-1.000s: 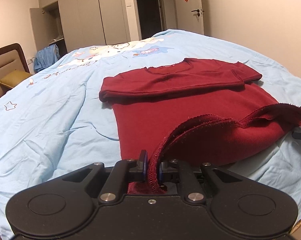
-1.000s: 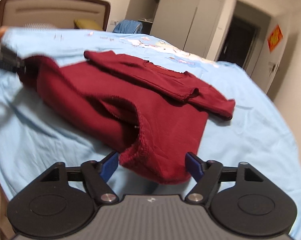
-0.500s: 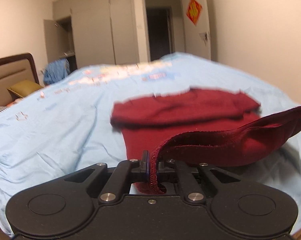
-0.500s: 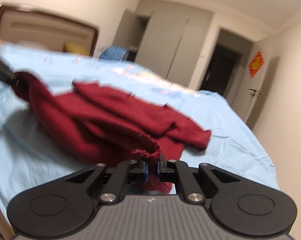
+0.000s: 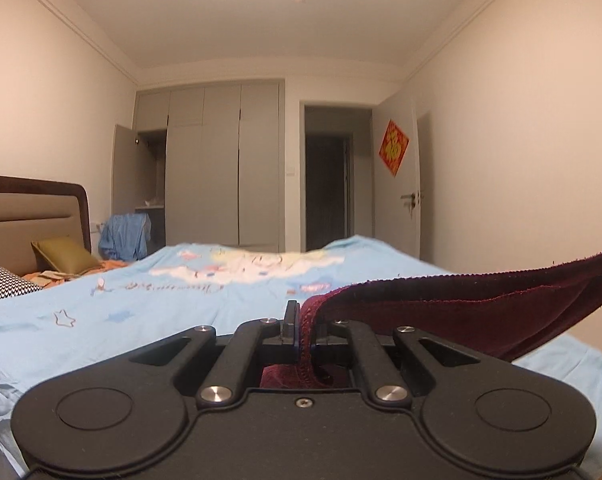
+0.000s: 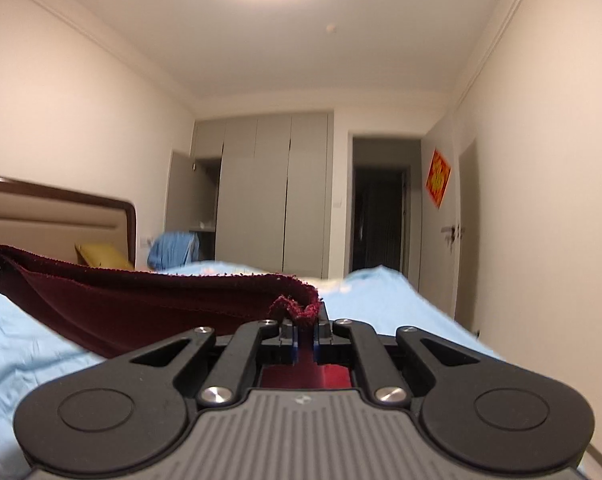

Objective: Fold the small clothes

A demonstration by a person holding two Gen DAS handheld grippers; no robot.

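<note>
A dark red knit shirt (image 5: 481, 320) hangs by its hem between my two grippers above the bed. My left gripper (image 5: 306, 322) is shut on the hem's left corner; the cloth stretches off to the right. My right gripper (image 6: 304, 322) is shut on the other corner, and the shirt (image 6: 141, 300) stretches off to the left. The hem is lifted and level with both cameras. The rest of the shirt, lower down, is hidden behind the gripper bodies.
The light blue bedsheet (image 5: 161, 312) with cartoon prints spreads ahead. A brown headboard (image 5: 33, 208), an olive pillow (image 5: 63, 254) and a patterned pillow (image 5: 1, 286) are at the left. Grey wardrobes (image 5: 221, 168), a dark doorway (image 5: 329, 184) and a blue garment (image 5: 125, 236) lie beyond.
My right gripper closed on the hem's corner. Both grippers then rose, lifting the hem off the bed; the folded upper part of the shirt has dropped out of view.
</note>
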